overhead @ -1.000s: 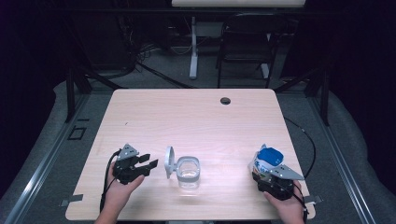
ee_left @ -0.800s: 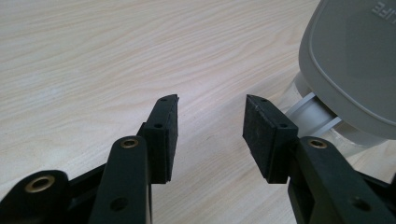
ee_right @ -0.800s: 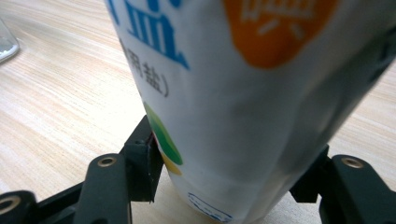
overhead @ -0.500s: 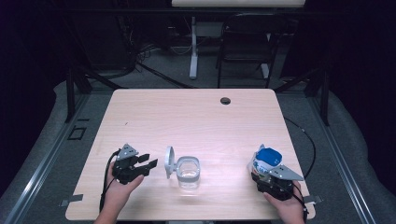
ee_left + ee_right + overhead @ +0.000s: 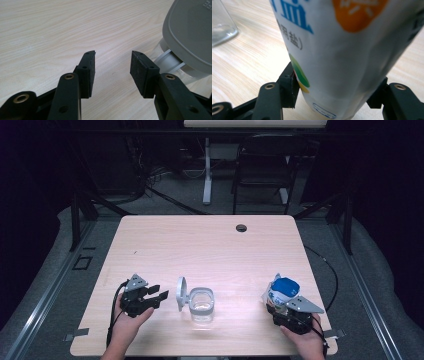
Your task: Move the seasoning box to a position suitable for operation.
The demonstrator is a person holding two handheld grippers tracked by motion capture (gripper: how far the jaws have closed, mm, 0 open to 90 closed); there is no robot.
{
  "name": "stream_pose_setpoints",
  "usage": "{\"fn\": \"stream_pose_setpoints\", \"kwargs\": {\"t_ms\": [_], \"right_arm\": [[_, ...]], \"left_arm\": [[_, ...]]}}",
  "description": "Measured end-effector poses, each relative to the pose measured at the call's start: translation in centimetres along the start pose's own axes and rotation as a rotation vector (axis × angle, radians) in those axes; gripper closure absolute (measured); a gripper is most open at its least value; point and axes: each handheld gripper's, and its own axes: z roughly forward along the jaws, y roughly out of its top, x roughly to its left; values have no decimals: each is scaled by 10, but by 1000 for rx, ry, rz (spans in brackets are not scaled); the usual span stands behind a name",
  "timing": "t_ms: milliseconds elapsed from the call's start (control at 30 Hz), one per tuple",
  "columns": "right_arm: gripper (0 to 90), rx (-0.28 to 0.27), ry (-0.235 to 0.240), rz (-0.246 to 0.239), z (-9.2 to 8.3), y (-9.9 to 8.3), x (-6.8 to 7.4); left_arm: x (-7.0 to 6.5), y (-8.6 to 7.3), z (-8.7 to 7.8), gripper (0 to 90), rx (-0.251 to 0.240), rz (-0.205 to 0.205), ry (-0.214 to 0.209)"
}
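R gripper (image 5: pixel 286 306), near table edge (image 5: pixel 150 351): jaws wide, clamped on a white pouch (image 5: pixel 342 50) w/ blue top, upright btwn the pads. L gripper (image 5: pixel 112 65): jaws partly open, nothing btwn them, just short of the clear jar (image 5: pixel 202 302). Jar sits btwn both grippers, grey lid (image 5: pixel 190 32) flipped up on L gripper's side; can't tell if anything's inside.

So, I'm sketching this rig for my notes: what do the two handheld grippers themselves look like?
Both are black. The left gripper and the right gripper each carry a grey three-cornered plate on top and trail a black cable. Up close, the jaws are flat black bars joined by brass-coloured rivets, ending in rectangular black pads. No sleeves reach the person's forearms.
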Motion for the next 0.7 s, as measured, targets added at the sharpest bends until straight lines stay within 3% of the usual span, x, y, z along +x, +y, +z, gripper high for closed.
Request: {"fn": "stream_pose_setpoints", "kwargs": {"t_ms": [267, 700], "right_arm": [[403, -5, -15, -81, -3, 17, 9], [403, 9, -22, -157, 9, 34, 20]], "left_arm": [[2, 0, -2, 541, -10, -6, 6], [5, -1, -3, 522, -18, -21, 11]]}}
